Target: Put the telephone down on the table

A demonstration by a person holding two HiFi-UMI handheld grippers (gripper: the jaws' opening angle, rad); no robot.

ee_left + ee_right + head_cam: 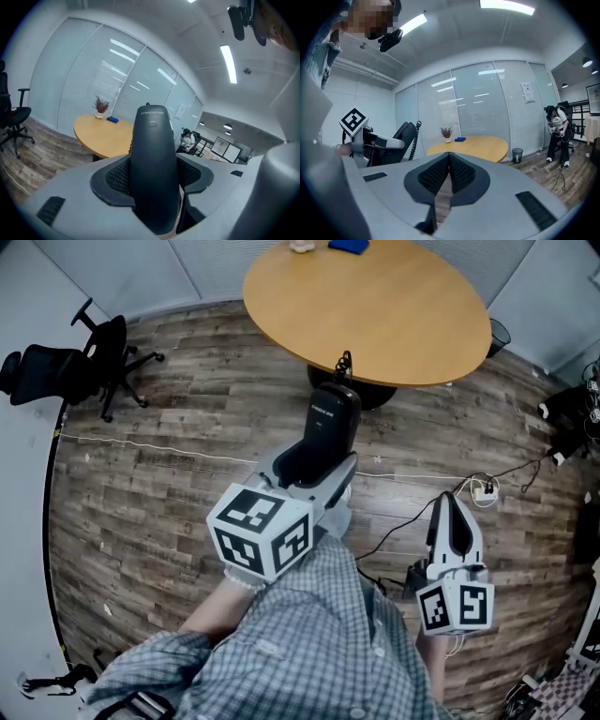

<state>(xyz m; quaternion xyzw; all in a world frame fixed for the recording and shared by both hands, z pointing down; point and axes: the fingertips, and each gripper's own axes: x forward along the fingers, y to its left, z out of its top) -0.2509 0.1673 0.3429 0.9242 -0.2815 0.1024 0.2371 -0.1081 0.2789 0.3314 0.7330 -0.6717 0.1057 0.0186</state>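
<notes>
Nearest the camera, and well short of the table, the person's checked sleeve leads to both tools. The right gripper hangs low, to the right of the table's near edge and above the wooden floor. Its jaws are closed flat against each other with nothing between them, so it takes no part in the carry. The left gripper is raised in line with the table's near edge. Its jaws are clamped on the lower body of the telephone, a dark handset that stands upright out of the pads, with its coiled cord rising from the top end towards the table rim. The handset is in the air on the near side of the table and touches no surface. Progress, as judged: pickup and carry are complete; the remaining steps are to reach forward over the tabletop, lower the handset until it rests there, and open the jaws. The near half of the tabletop is bare, which leaves room for placement. At the table's far edge stand a small potted plant and a blue object, just beside each other. Left of the table, by the wall, is a black office chair.
</notes>
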